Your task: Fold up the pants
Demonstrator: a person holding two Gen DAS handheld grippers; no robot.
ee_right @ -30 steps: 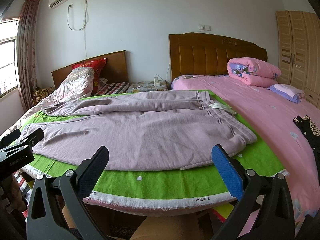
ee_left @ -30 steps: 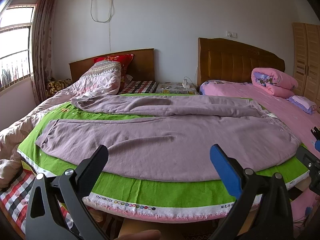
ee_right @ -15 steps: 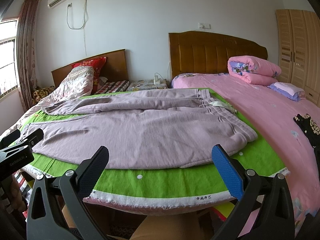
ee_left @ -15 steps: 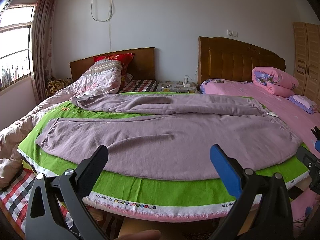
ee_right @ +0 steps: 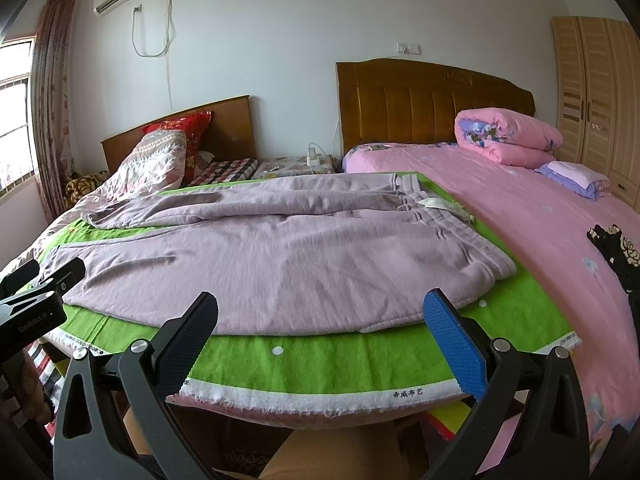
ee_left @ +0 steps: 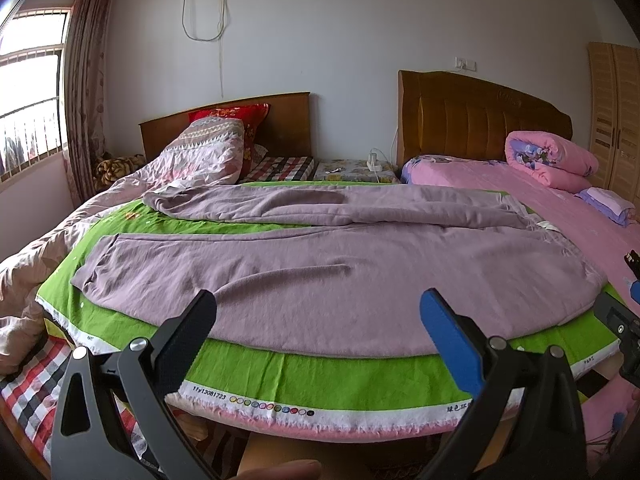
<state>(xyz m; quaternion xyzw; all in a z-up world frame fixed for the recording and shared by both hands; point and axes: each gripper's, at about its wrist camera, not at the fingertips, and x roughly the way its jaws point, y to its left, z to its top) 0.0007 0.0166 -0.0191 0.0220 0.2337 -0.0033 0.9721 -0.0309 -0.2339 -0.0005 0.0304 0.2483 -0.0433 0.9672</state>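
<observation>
Mauve pants [ee_left: 332,280] lie unfolded across the green cloth [ee_left: 332,376] ahead of you.
Waistband right, wrinkled legs left; your left gripper [ee_left: 316,332] and right gripper [ee_right: 320,332] hover wide apart, empty.

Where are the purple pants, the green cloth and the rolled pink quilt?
purple pants [ee_right: 280,264], right wrist view, middle of near leg.
green cloth [ee_right: 320,360], right wrist view, bare front strip.
rolled pink quilt [ee_right: 508,136], right wrist view, middle of roll.

- We read "1fy13081723" on the green cloth [ee_left: 320,376] white selvedge.
- We read "帝威布艺" on that selvedge too.
- We made out "GenRobot.AI" on the left gripper [ee_right: 36,316].
</observation>
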